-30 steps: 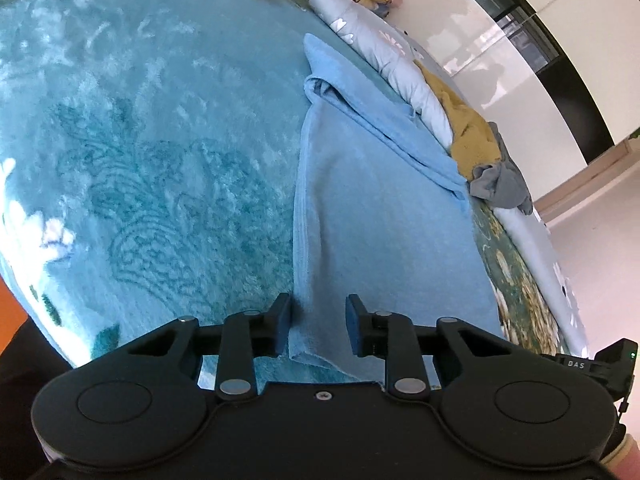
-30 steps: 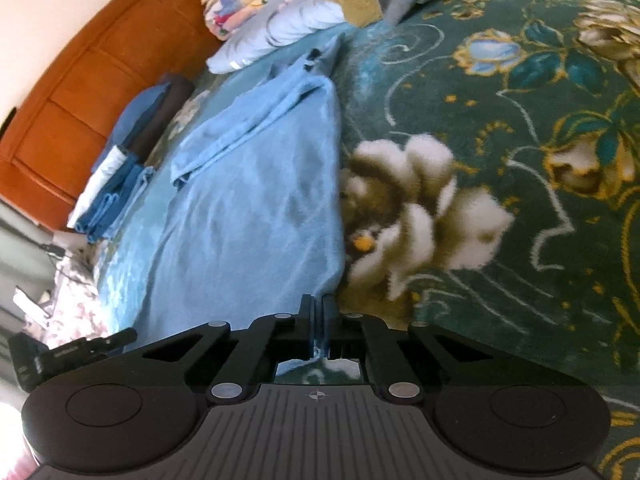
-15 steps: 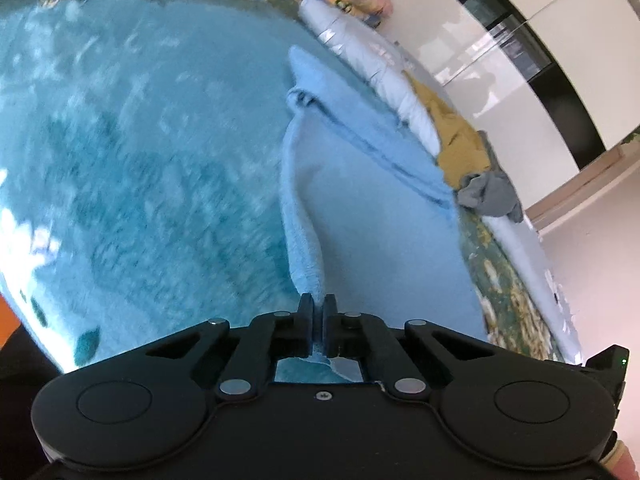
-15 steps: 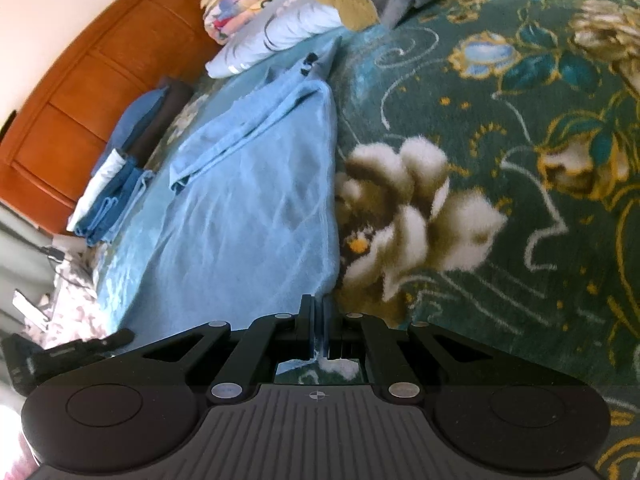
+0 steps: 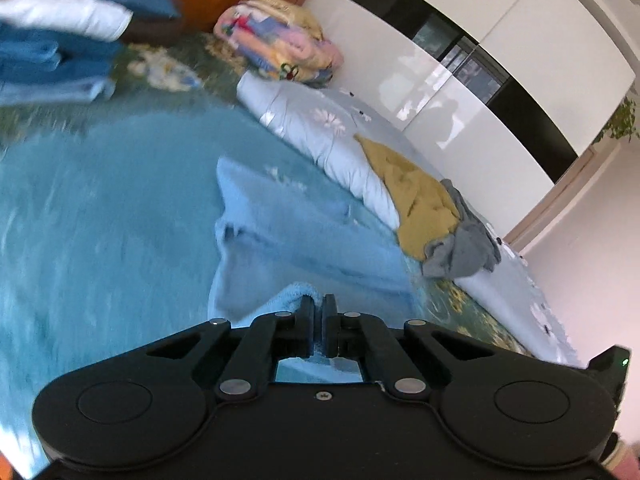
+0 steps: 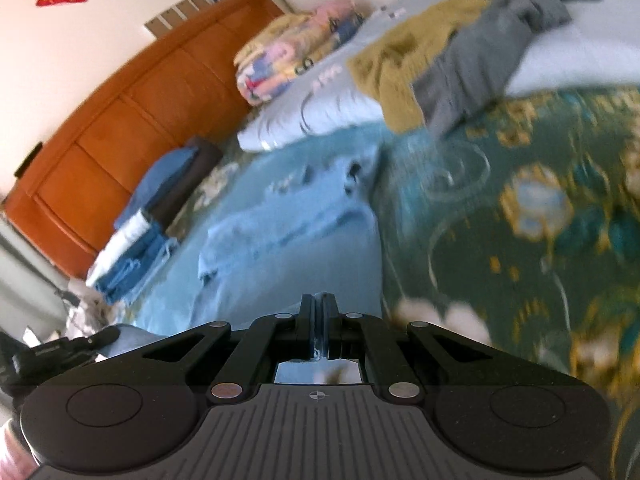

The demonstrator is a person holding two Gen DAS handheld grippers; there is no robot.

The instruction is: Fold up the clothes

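A light blue garment [image 5: 304,248] lies spread on the bed; it also shows in the right wrist view [image 6: 296,248]. My left gripper [image 5: 318,304] is shut on the garment's near hem, which bunches up beside the fingers and is raised off the bed. My right gripper [image 6: 319,304] is shut on the other near corner of the same garment, a strip of blue cloth between its jaws. The far end with the folded sleeves still rests on the bed. Both views are blurred by motion.
A stack of folded blue and white clothes [image 5: 56,52] sits by the wooden headboard [image 6: 120,120]. A mustard garment [image 5: 416,200] and a grey one [image 5: 464,248] lie on the pale quilt [image 5: 320,136]. A floral bundle [image 5: 280,40] lies beyond. White wardrobes stand behind.
My left gripper closed on the garment's near hem. Both grippers then lifted the near edge and moved forward over the garment, so the headboard end of the bed came into view.
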